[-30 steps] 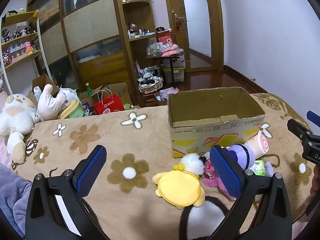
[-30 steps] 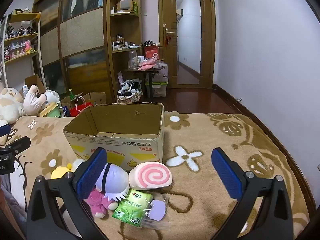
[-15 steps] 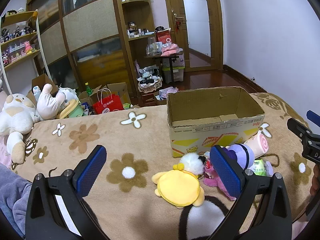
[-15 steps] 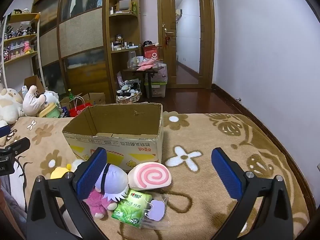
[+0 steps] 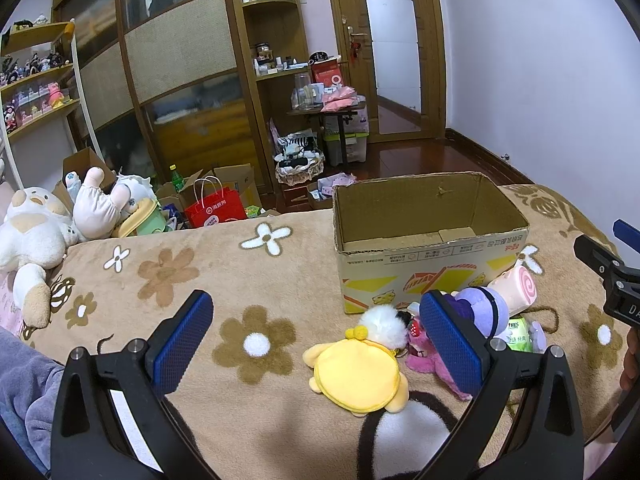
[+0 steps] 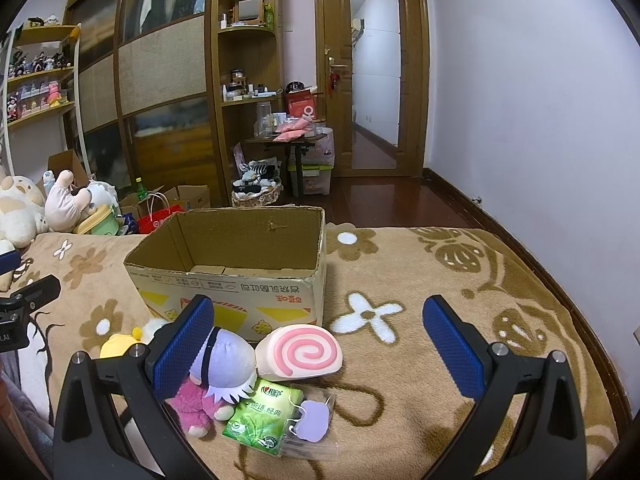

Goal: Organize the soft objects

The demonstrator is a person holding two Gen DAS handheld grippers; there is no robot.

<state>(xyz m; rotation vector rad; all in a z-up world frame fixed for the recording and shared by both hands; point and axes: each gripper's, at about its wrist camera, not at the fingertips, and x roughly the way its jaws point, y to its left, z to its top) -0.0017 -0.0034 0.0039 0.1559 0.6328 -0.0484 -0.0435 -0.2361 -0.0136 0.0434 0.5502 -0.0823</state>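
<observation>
Hovering over a flower-print blanket (image 5: 248, 272) on the bed, my left claw (image 5: 316, 340) is spread wide and holds nothing. Through its camera, a yellow plush (image 5: 358, 376) lies face-down just ahead, nearer my right finger, with a white pompom (image 5: 382, 320) at its head and a pink plush (image 5: 430, 360) touching it. Behind them stands an open cardboard box (image 5: 432, 264), apparently with nothing in it. A purple-haired doll (image 5: 480, 310) and a pink swirl roll (image 5: 518, 286) crowd against the box's front wall. Larger stuffed animals (image 5: 44, 236) sit well apart at the far left edge of the bed.

From the right wrist camera, my right claw (image 6: 318, 340) is likewise parted and unloaded. The purple-haired doll (image 6: 226, 364) sits beside its left finger, the swirl roll (image 6: 300, 354) between the fingers, leaning near the box (image 6: 236, 292). A green tissue packet (image 6: 264, 418) and a small lilac pouch (image 6: 314, 420) in a clear wrapper lie nearest the camera.

The toys are bunched and touching, so I judge that closing on one could snag its neighbour and drag it along. The plush bodies look squashy and may slip from a shallow pinch. Both claws working the same pile could collide, and a bump could shove the light-looking box.
</observation>
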